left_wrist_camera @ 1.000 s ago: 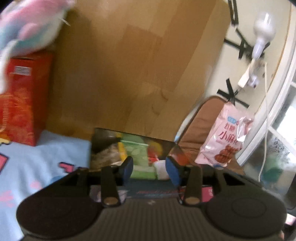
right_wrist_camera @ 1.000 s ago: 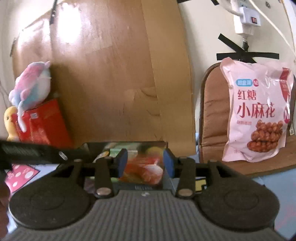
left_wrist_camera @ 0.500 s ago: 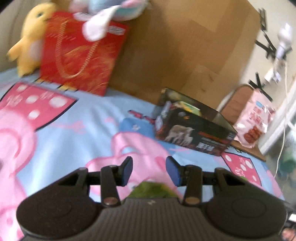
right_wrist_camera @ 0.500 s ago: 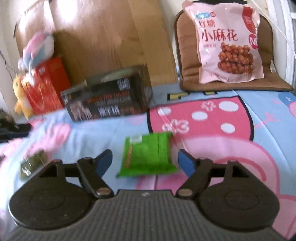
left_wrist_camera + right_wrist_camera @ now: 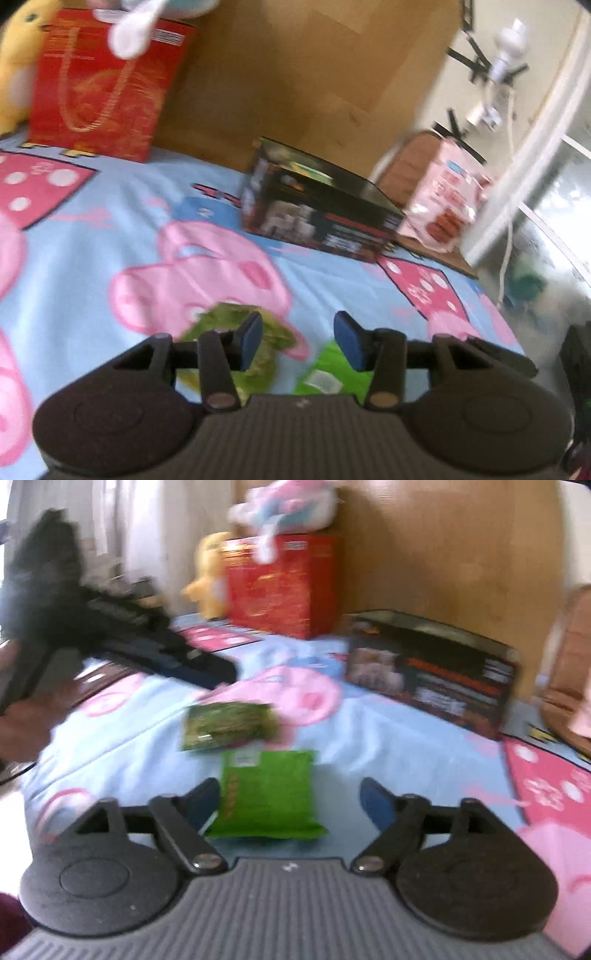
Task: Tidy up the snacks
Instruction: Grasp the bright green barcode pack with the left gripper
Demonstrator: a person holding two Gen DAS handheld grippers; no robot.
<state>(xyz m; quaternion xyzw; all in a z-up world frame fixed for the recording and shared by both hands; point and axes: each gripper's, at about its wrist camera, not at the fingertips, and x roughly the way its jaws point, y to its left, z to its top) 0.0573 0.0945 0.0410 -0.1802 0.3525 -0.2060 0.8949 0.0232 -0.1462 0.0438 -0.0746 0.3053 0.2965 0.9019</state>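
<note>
My right gripper (image 5: 286, 801), jaws just spread and empty, straddles the bright green packet (image 5: 267, 794) lying lengthwise ahead.

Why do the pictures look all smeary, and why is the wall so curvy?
Left wrist view: motion blur smears the dark green packet and the black box; the fisheye lens bends the window frame, with bright daylight there. Right wrist view: the plush toy and the other gripper are streaked; the bright green packet is sharper.
</note>
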